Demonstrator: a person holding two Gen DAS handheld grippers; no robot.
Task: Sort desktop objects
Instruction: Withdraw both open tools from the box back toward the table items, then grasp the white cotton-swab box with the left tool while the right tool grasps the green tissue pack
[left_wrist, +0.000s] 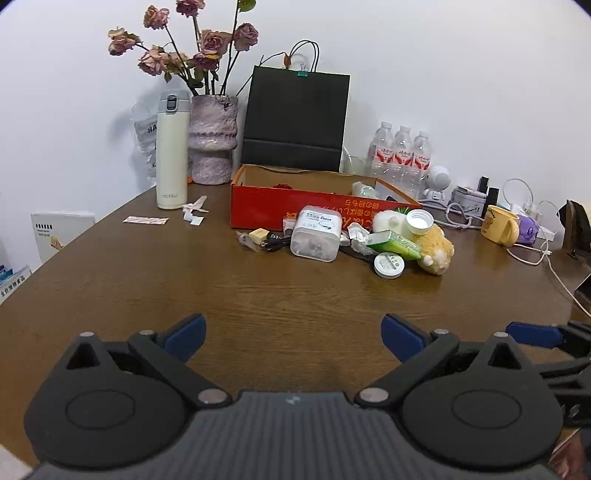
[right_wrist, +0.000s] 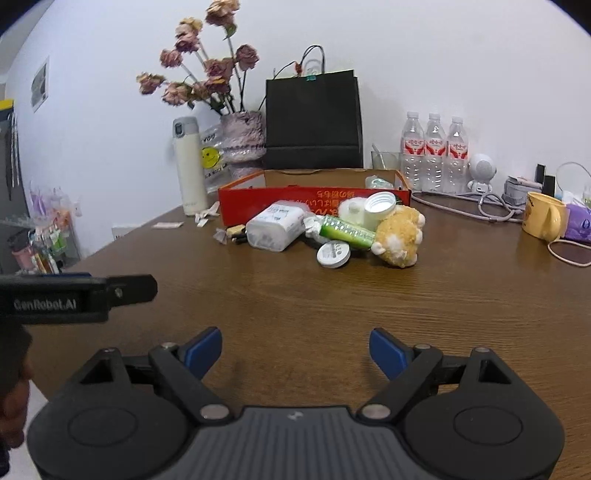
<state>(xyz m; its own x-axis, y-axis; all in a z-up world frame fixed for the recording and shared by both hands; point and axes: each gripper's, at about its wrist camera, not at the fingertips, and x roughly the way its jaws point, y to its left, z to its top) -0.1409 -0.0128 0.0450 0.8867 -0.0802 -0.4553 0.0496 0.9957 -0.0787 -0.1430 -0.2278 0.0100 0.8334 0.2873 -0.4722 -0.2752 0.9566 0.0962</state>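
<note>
A pile of small objects lies on the brown table in front of a red cardboard box (left_wrist: 258, 206) (right_wrist: 258, 203): a clear plastic container (left_wrist: 316, 234) (right_wrist: 275, 225), a green tube (left_wrist: 397, 243) (right_wrist: 345, 230), a round white tin (left_wrist: 388, 264) (right_wrist: 333, 254), a yellow plush toy (left_wrist: 437, 245) (right_wrist: 400, 232), a white jar (left_wrist: 419, 221) (right_wrist: 378, 206) and a black cable (left_wrist: 273, 242). My left gripper (left_wrist: 293, 338) is open and empty, well short of the pile. My right gripper (right_wrist: 295, 349) is open and empty, also short of it.
At the back stand a white thermos (left_wrist: 171, 151), a vase of dried roses (left_wrist: 212, 140), a black paper bag (left_wrist: 295, 118) and three water bottles (left_wrist: 402, 151). A yellow mug (left_wrist: 500, 225), cables and a small robot figure (left_wrist: 437, 182) are at right. Paper scraps (left_wrist: 146, 220) lie at left.
</note>
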